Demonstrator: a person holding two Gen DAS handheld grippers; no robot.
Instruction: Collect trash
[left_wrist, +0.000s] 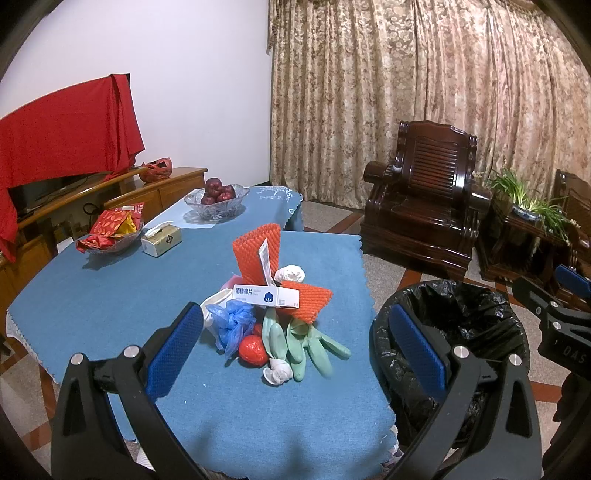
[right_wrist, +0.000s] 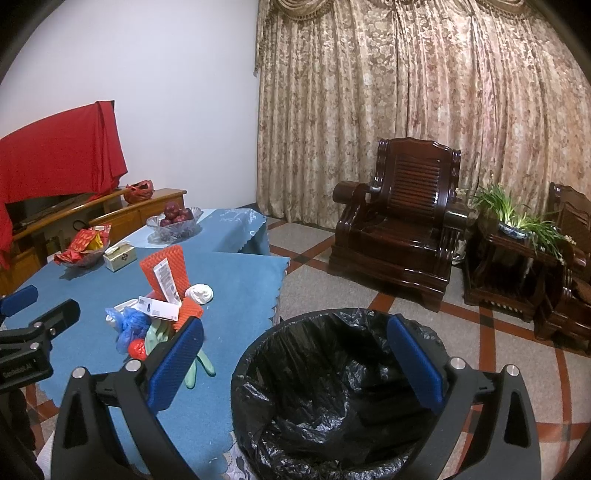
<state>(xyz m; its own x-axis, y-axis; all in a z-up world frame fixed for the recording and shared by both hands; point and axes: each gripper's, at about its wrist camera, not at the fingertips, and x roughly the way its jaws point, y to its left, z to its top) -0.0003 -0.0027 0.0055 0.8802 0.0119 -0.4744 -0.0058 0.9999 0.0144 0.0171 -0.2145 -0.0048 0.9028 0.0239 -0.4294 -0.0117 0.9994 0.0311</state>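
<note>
Both grippers spread wide, nothing held: my left gripper (left_wrist: 295, 354) hangs over the trash pile (left_wrist: 273, 310) on the blue tablecloth (left_wrist: 110, 295), my right gripper (right_wrist: 295, 363) above the black-lined bin (right_wrist: 317, 398) beside the table

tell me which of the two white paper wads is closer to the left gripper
The wad at the pile's near edge, beside the green glove fingertips. The other wad sits further back, behind the white box. The left gripper is open above the table.

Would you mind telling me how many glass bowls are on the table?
2: the fruit bowl holding red apples at the table's far end, and the snack bowl of red packets nearer, beside the tissue box.
</note>
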